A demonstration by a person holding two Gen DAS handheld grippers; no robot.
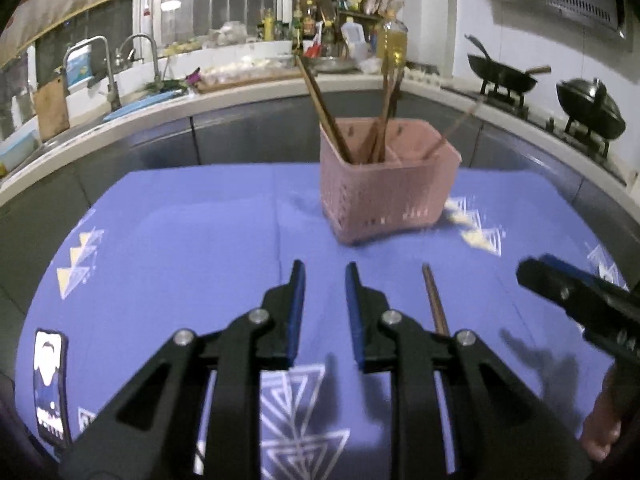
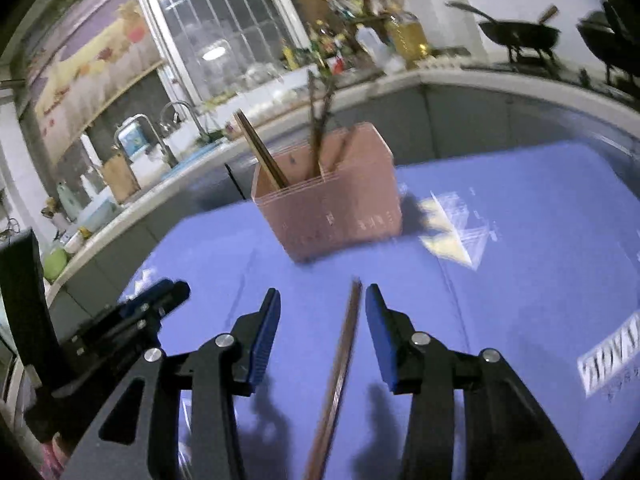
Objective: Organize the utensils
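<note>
A loose chopstick lies flat on the table, between the wide-spread jaws of the right gripper, nearer the right one, untouched; a pickup appears to be lined up. The left gripper hovers alongside, jaws parted, nothing held. Ahead of both stands the pink basket, other chopsticks upright inside. The table is covered in blue patterned cloth; a kitchen counter, sink and woks are seen beyond.

1. My left wrist view looks forward over the left gripper, low above the blue cloth.
2. My right wrist view does likewise, tilted; both share the pink basket ahead.
</note>
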